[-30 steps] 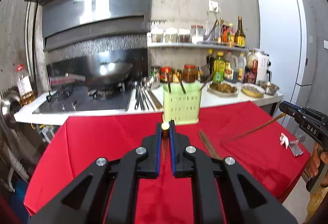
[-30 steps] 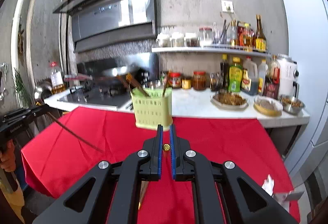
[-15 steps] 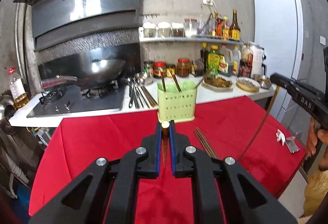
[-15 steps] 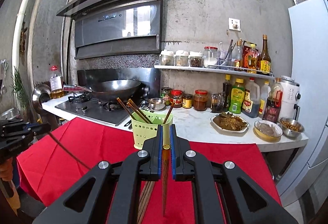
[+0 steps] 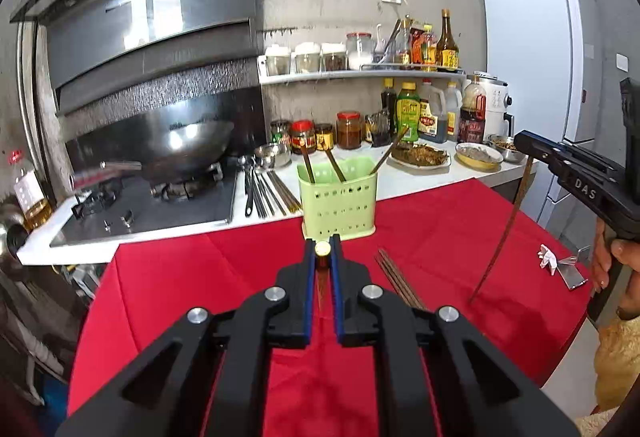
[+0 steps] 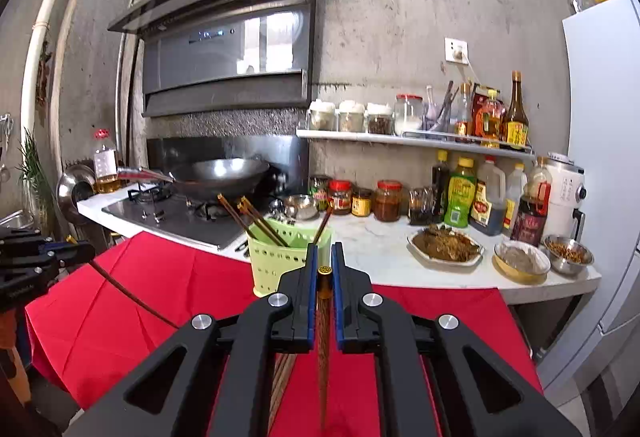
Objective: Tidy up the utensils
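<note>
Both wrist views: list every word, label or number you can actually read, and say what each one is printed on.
"DAS": on the side of the right gripper, seen from the left wrist view.
Lettering on the left gripper body: too blurred to read.
Labels on the bottles and jars along the counter and shelf: too small and blurred to read.
Display marks on the range hood: not legible.

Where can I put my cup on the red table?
The red cloth left of the green holder lies bare. Right of the holder sit loose chopsticks, and paper scraps near the edge. The counter behind is crowded with jars.
</note>
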A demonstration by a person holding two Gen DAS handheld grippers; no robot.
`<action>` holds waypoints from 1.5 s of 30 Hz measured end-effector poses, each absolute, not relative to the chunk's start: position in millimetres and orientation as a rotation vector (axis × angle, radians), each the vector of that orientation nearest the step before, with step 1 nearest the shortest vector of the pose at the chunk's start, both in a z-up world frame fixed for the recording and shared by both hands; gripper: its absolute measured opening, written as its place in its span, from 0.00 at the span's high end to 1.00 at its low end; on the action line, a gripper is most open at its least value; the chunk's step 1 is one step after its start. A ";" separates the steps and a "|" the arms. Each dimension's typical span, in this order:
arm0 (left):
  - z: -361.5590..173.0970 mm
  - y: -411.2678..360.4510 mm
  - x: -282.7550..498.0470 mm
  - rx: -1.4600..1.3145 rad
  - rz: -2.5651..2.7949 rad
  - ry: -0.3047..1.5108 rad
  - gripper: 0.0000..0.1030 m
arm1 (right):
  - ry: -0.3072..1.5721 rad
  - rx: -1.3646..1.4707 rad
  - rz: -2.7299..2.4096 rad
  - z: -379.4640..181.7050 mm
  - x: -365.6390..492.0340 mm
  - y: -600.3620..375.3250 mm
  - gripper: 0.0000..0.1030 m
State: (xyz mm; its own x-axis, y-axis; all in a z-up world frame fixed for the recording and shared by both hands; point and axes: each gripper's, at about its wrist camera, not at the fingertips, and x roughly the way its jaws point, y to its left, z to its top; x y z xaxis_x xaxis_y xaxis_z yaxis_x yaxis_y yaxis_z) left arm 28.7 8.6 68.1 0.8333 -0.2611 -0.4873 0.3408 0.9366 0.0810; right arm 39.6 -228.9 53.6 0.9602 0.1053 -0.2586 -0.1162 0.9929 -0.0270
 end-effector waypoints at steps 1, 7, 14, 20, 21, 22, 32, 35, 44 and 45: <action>70.4 8.6 28.9 0.172 -0.322 0.494 0.93 | 0.253 -0.044 0.110 55.2 40.5 -228.3 0.93; 64.3 4.3 40.1 0.167 -0.335 0.546 0.93 | 0.268 -0.036 0.112 50.3 47.6 -227.0 0.93; 60.5 -1.8 46.0 0.166 -0.326 0.535 0.93 | 0.286 -0.018 0.105 42.3 52.3 -232.6 0.93; 31.1 -6.2 60.9 0.168 -0.319 0.611 0.93 | 0.286 -0.015 0.096 35.9 53.3 -235.3 0.93; 25.3 -6.3 63.1 0.166 -0.317 0.624 0.93 | 0.294 -0.016 0.096 34.3 53.9 -235.0 0.93; 19.8 -6.1 64.5 0.164 -0.314 0.636 0.93 | 0.312 -0.018 0.099 29.5 55.6 -233.8 0.93; -2.0 -0.8 66.2 0.139 -0.307 0.658 1.00 | 0.373 -0.051 0.109 -6.2 53.9 -222.9 0.94; 6.1 3.1 63.8 0.128 -0.304 0.628 0.99 | 0.368 -0.041 0.118 -3.7 54.0 -222.2 0.94; 12.7 7.1 75.5 0.144 -0.301 0.603 0.99 | 0.372 -0.032 0.139 0.5 69.7 -220.9 0.94; 4.9 7.2 76.1 0.154 -0.294 0.617 0.99 | 0.374 -0.033 0.141 -1.9 68.8 -220.2 0.94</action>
State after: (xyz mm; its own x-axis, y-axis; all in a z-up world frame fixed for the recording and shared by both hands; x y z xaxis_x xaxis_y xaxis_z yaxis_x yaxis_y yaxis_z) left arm 76.1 7.2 4.9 0.7760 -0.2248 -0.5893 0.3162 0.9471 0.0551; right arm 68.8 -220.2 -1.9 0.9211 0.1313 -0.3666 -0.1434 0.9896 -0.0059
